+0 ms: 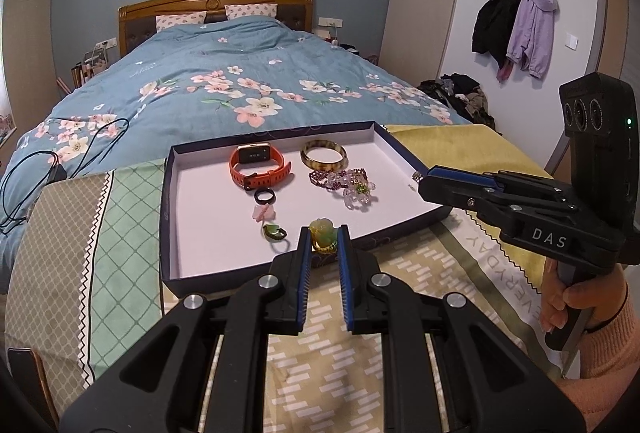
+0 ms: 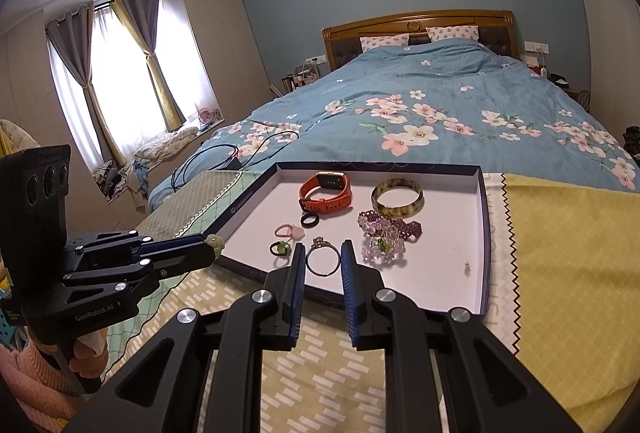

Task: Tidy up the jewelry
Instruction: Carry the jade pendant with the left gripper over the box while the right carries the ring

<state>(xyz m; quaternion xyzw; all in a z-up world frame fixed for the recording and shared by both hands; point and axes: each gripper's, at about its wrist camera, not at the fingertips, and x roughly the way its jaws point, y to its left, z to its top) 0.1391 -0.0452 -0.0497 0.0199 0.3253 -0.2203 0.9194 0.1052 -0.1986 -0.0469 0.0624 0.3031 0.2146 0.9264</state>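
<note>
Jaws of the left gripper are nearly closed on a yellow-green pendant, which is pinched between the blue pads at the tips. In the right wrist view the same gripper is seen from the side, with the pendant at its tip, at the tray's near left corner; whether it is over the rim or outside it cannot be told.

A silver ring is clamped between the nearly closed pads of the right gripper, over the tray's near edge. From the left wrist view only the side of the right gripper is shown, with a small glint of the ring at its tip.

The tray is a shallow dark box with a white floor, set on a patterned cloth at the foot of a bed. Inside it are an orange watch, a bangle to its right, and a beaded bracelet in front of the bangle. A black ring, a pink piece and a green-stone ring are laid in a line toward the near edge.

A hand on the right gripper's handle is shown only in the left view; a window with curtains is shown only in the right view, coats on a wall hook only in the left.
</note>
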